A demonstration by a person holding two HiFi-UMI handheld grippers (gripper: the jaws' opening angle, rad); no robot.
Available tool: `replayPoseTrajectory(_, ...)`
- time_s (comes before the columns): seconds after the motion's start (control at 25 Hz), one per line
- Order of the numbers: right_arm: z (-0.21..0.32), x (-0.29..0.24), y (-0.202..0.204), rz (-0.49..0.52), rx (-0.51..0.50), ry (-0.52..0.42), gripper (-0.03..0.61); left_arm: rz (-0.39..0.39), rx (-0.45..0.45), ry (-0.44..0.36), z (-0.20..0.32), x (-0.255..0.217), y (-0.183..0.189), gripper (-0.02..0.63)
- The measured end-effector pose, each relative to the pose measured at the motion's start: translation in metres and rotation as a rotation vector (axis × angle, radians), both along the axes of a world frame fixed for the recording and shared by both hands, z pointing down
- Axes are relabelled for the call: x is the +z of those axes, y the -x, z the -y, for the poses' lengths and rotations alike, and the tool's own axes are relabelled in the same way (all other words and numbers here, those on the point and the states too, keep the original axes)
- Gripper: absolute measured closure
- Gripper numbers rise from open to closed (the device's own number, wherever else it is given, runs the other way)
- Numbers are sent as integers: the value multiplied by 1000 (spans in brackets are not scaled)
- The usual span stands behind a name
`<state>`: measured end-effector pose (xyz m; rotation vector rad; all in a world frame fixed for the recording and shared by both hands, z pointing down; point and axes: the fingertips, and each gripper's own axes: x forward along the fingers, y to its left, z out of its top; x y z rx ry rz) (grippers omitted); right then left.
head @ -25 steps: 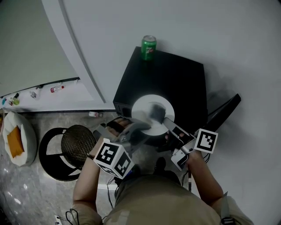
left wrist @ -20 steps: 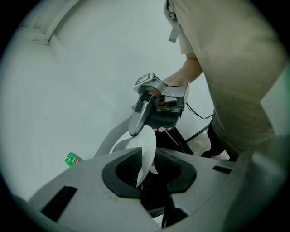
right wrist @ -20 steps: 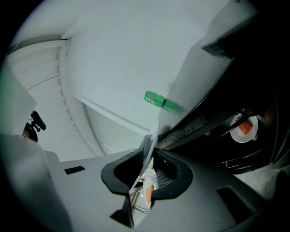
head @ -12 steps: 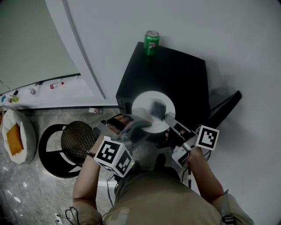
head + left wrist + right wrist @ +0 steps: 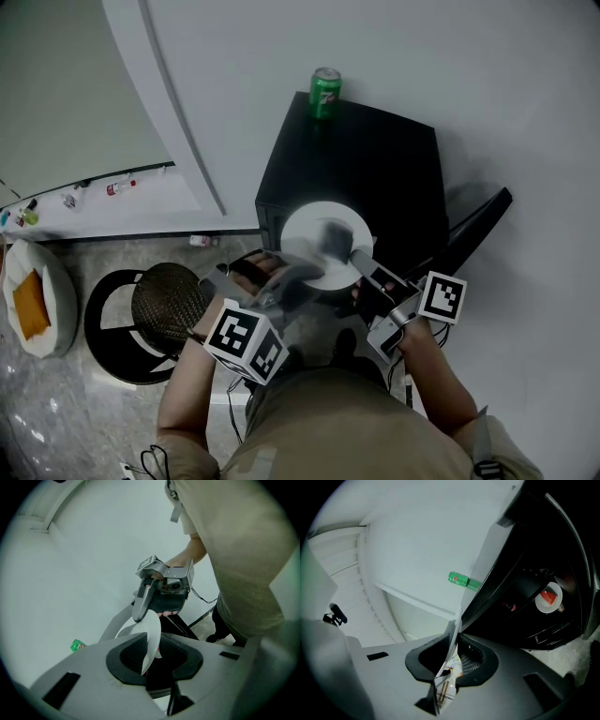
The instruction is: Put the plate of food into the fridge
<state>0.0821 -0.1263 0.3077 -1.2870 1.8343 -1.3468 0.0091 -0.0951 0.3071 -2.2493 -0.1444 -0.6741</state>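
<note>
Left gripper jaws clamp the plate rim; right gripper jaws closing on it.

You wear a khaki short-sleeved T-shirt, plain and loose, its sleeves ending above the elbow, and a grey strap with a dark buckle lies over your right shoulder. Below the shirt your trousers are dark, and so is what looks like a shoe. Your left gripper is pale grey plastic with long flat fingers, their inner faces lined with black pads. It carries a white cube printed with black square markers.
</note>
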Motion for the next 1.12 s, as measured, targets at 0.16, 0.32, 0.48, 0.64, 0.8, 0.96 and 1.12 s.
replayPoseTrajectory(0.16,-13,-3,15,11,16,2,517,-9,11,2,-12,-3,15,529)
replayPoseTrajectory(0.32,-24,1,21,9,27,9,518,-10,20,8,-21,1,22,529)
replayPoseTrajectory(0.48,-35,4,28,2,42,10,518,-18,28,23,-31,5,29,529)
replayPoseTrajectory(0.64,-48,12,28,6,67,24,522,-13,40,43,-43,12,31,529)
replayPoseTrajectory(0.8,-64,20,28,15,79,36,522,-1,49,63,-58,22,30,528)
replayPoseTrajectory(0.96,-74,25,23,24,81,40,522,6,37,87,-68,26,25,528)
replayPoseTrajectory(1.12,-81,29,17,38,69,43,522,17,14,106,-77,30,18,525)
